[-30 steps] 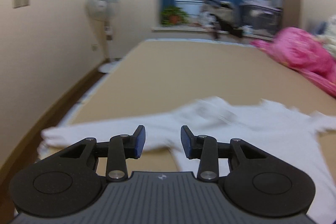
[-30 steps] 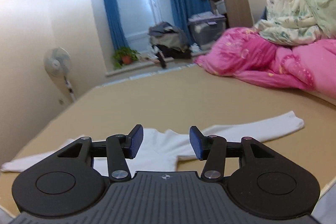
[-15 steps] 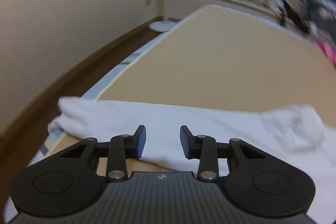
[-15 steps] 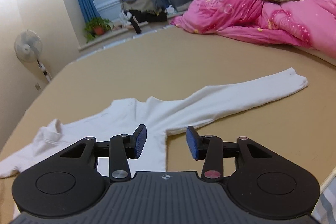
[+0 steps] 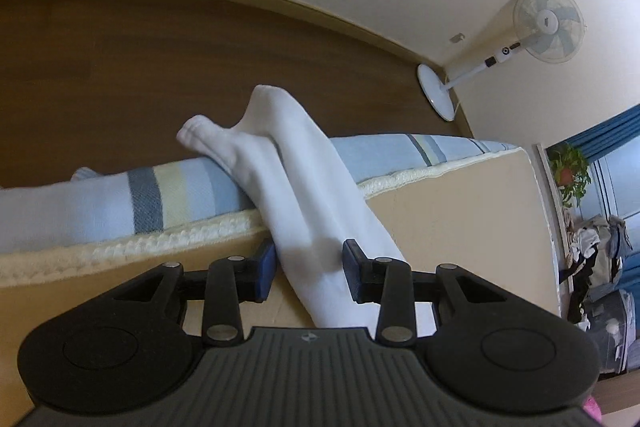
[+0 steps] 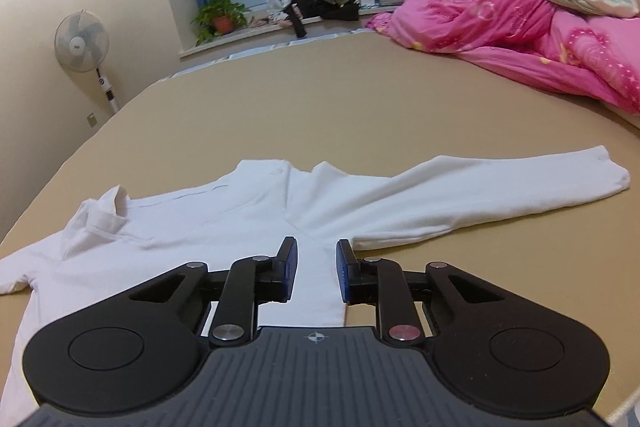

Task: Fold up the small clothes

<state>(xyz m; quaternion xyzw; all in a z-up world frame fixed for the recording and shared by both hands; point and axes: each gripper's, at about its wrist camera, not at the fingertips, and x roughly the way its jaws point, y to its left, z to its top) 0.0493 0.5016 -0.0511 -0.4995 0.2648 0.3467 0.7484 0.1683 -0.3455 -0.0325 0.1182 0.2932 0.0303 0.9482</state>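
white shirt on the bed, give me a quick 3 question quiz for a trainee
1. True or false: the sleeve in the left wrist view hangs past the bed's edge.
2. Which part of the shirt lies between the right tool's jaws: A collar, B side edge below the right sleeve, C cuff?
3. What stands on the floor by the wall, left of the bed?

Key:
1. True; its cuff is over the floor.
2. B
3. A fan.
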